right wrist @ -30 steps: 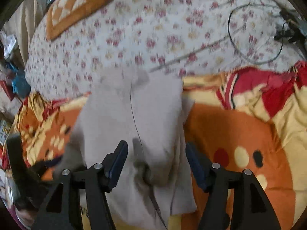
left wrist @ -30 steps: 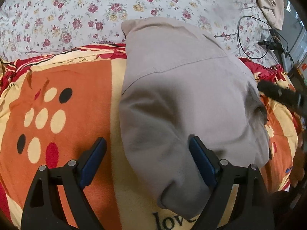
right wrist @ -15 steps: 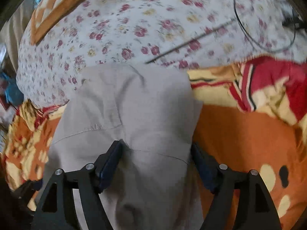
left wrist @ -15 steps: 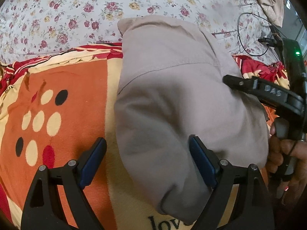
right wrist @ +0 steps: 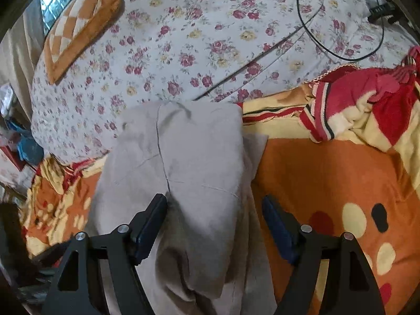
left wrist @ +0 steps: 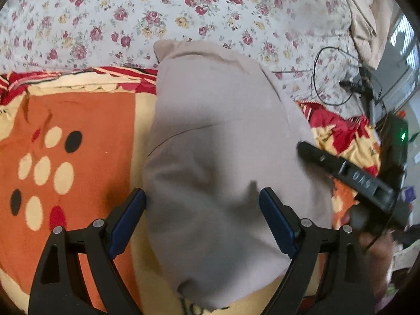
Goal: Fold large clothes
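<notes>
A grey-beige garment (left wrist: 215, 131) lies folded in a thick bundle on an orange, yellow and red blanket (left wrist: 78, 136). My left gripper (left wrist: 202, 194) is open and wide, hovering over the bundle's near left part. Its left pad is over the blanket and its right pad over the cloth. My right gripper (right wrist: 214, 202) is also open, with the garment (right wrist: 189, 152) and its raised fold between the pads, which do not press on it. In the left wrist view, one black finger (left wrist: 341, 168) of the right gripper reaches over the garment's right edge, with a hand (left wrist: 375, 252) behind it.
A floral sheet (right wrist: 210, 39) covers the bed beyond the blanket. A black cable (right wrist: 341, 57) loops across it at the right, ending at a plug (right wrist: 380, 10). An orange checked cushion (right wrist: 78, 26) lies at the far left. The blanket bunches up in red folds (right wrist: 367, 105).
The right gripper has come down over the garment and its jaws have widened. In the left wrist view it has entered at the right. The left gripper has hardly moved.
</notes>
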`<move>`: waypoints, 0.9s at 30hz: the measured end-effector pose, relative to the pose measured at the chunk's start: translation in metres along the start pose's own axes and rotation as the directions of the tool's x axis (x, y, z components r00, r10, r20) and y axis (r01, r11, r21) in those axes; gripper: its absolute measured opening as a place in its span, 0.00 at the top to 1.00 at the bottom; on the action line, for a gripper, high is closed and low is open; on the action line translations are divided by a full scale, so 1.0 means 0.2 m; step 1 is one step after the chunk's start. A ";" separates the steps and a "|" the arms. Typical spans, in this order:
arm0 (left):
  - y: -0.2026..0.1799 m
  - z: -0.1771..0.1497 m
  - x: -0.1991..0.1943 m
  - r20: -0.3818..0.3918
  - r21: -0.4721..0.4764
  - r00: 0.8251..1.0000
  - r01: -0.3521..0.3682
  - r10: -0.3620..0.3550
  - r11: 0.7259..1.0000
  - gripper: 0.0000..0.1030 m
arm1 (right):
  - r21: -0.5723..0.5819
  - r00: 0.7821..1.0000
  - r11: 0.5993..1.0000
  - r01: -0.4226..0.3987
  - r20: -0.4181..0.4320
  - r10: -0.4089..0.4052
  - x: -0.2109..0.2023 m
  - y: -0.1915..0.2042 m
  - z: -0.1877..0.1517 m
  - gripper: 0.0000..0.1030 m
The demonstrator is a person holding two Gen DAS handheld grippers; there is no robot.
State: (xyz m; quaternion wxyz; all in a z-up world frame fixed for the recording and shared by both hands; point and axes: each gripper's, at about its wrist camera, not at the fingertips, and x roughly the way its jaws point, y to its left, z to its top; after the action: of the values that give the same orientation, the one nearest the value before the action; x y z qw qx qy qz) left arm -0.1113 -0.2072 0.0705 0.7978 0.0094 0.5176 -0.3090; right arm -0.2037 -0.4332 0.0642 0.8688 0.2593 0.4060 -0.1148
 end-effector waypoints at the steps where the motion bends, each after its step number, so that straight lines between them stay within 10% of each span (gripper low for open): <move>1: 0.00 0.01 0.02 -0.009 -0.004 1.000 0.000 0.000 1.000 0.14 | 0.010 1.000 1.000 -0.008 0.002 0.008 0.01 0.00 0.00 0.26; 14: 0.01 0.03 0.17 -0.053 -0.020 0.998 -0.026 0.025 0.999 0.12 | 0.002 0.998 0.998 -0.062 -0.017 0.062 0.07 -0.01 0.02 0.22; 16: 0.01 0.03 0.17 -0.057 -0.019 0.998 -0.023 0.022 1.000 0.12 | 0.000 0.998 0.998 -0.068 -0.004 0.068 0.07 0.00 0.02 0.32; 20: 0.01 0.02 0.15 -0.062 -0.016 0.998 -0.023 0.022 1.000 0.12 | -0.051 0.998 0.998 -0.046 0.045 0.048 0.00 0.03 0.02 0.85; 27: 0.01 0.00 0.16 -0.076 -0.035 0.997 -0.024 0.021 0.999 0.12 | -0.114 0.999 0.993 0.032 0.015 -0.030 0.01 0.03 0.00 0.91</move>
State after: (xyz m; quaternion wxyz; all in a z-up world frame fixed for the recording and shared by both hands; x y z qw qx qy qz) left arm -0.1013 -0.2222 0.0437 0.7811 0.0125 0.5527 -0.2901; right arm -0.2007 -0.4277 0.0647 0.8830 0.2023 0.4099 -0.1066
